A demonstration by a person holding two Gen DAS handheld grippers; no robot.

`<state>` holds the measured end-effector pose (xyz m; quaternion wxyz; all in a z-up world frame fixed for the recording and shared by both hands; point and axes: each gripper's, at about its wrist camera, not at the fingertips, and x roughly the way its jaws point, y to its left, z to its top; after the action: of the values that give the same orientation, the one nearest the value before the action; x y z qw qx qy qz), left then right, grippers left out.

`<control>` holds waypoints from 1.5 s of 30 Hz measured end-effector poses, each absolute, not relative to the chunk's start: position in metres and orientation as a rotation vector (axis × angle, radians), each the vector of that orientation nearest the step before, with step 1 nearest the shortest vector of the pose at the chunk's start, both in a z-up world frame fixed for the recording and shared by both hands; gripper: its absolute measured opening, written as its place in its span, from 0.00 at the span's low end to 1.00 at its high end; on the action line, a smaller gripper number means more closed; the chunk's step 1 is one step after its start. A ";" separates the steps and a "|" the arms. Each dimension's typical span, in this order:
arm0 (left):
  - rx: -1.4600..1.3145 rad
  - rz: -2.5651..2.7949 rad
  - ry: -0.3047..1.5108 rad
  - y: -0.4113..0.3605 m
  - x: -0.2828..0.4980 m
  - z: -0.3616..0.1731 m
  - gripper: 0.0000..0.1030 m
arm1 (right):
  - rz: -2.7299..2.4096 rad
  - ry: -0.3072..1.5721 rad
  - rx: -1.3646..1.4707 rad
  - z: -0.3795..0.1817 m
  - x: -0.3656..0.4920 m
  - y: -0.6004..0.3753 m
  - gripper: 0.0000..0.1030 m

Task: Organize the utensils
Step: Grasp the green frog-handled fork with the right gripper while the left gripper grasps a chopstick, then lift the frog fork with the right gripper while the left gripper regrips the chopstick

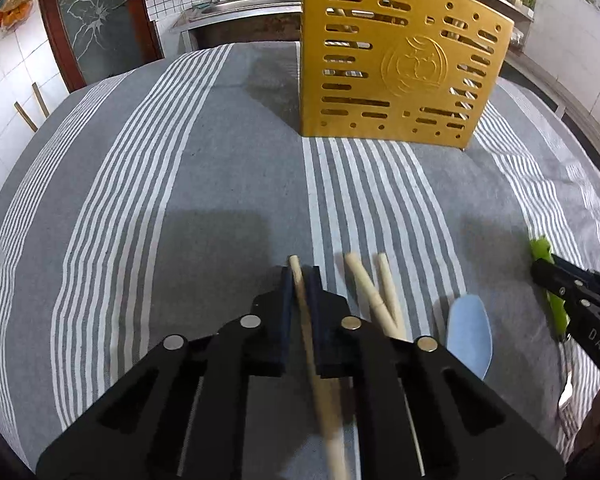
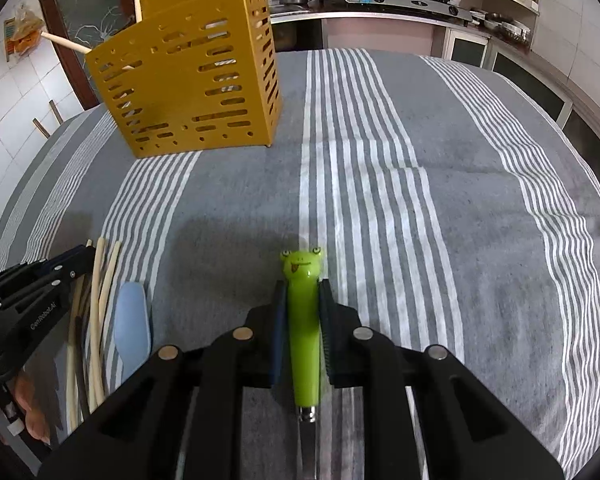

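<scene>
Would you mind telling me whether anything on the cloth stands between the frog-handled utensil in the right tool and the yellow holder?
Nothing visible does. The right tool is shut on the frog-handled utensil, and only bare striped tablecloth lies between it and the yellow holder. The loose chopsticks and blue spoon lie off to its left, beside the left tool.

Three loose chopsticks (image 1: 374,292) on the bench, one blue spoon (image 1: 470,330), one frog-handled utensil (image 2: 302,320), one yellow holder (image 1: 396,68), two grippers.
</scene>
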<state>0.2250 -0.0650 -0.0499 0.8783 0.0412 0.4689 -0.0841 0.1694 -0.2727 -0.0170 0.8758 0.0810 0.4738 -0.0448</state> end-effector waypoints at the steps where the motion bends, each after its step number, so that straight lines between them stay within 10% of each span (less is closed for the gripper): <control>1: 0.080 -0.175 0.974 -0.065 0.225 -0.050 0.04 | -0.095 0.981 0.176 -0.016 0.169 -0.273 0.15; 45: -0.025 -0.191 0.446 0.000 0.098 0.055 0.04 | -0.092 0.372 0.143 0.071 0.047 -0.251 0.15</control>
<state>0.0984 -0.0001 0.0550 0.9707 -0.0123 0.2206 -0.0947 0.0474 -0.2508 0.0710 0.9792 0.0708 0.1845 -0.0454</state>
